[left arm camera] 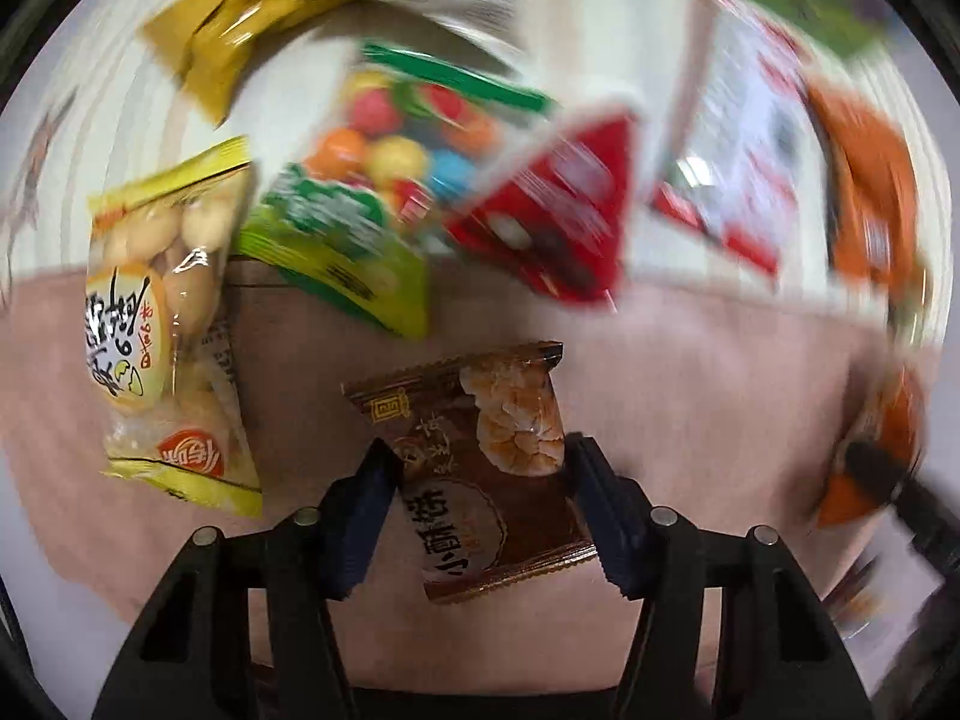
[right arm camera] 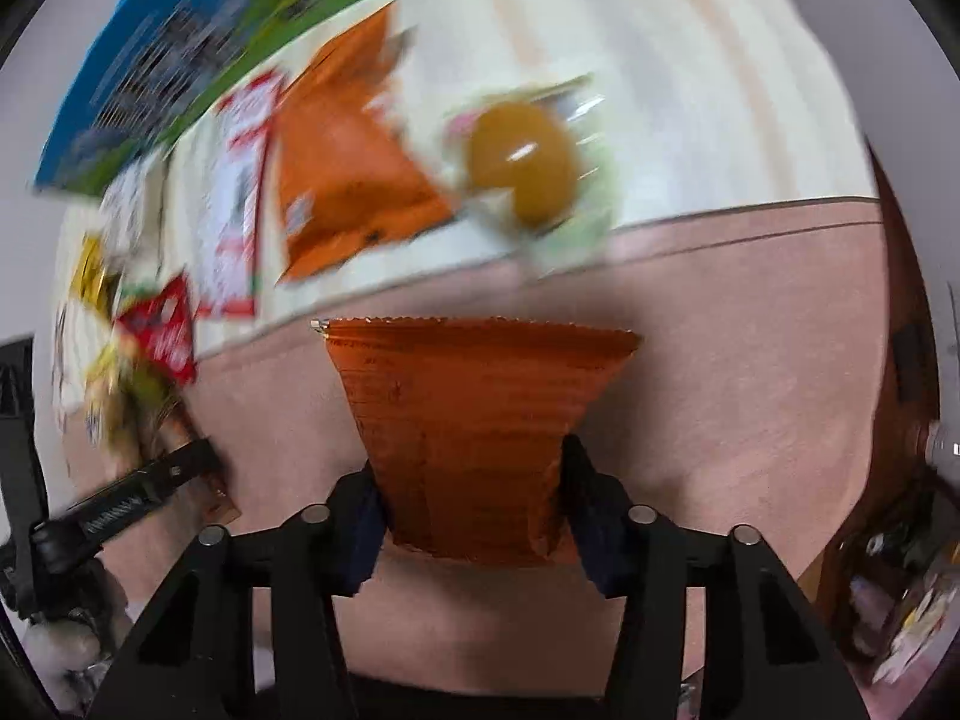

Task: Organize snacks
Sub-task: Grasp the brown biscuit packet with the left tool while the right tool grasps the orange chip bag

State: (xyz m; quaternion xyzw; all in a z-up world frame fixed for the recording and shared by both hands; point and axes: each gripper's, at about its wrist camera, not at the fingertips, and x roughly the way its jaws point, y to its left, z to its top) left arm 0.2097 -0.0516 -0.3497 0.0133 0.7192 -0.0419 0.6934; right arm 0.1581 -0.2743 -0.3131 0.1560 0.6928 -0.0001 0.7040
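My left gripper (left arm camera: 480, 468) is shut on a brown pastry packet (left arm camera: 480, 468), held above the pink tablecloth. Ahead in the left wrist view lie a yellow packet of pale round snacks (left arm camera: 168, 324), a green bag of coloured candy balls (left arm camera: 372, 180), a red packet (left arm camera: 558, 210) and a mustard-yellow packet (left arm camera: 234, 30). My right gripper (right arm camera: 468, 480) is shut on an orange packet (right arm camera: 474, 420), held up over the cloth. It also shows blurred at the right of the left wrist view (left arm camera: 870, 468). The left gripper shows at the left of the right wrist view (right arm camera: 150, 486).
A cream striped mat (right arm camera: 660, 90) carries an orange bag (right arm camera: 348, 168), a clear pack with a brown egg (right arm camera: 522, 162), and a red and white packet (right arm camera: 234, 198). A blue and green box (right arm camera: 180, 60) lies at its far edge. Clutter sits at far right (right arm camera: 912, 570).
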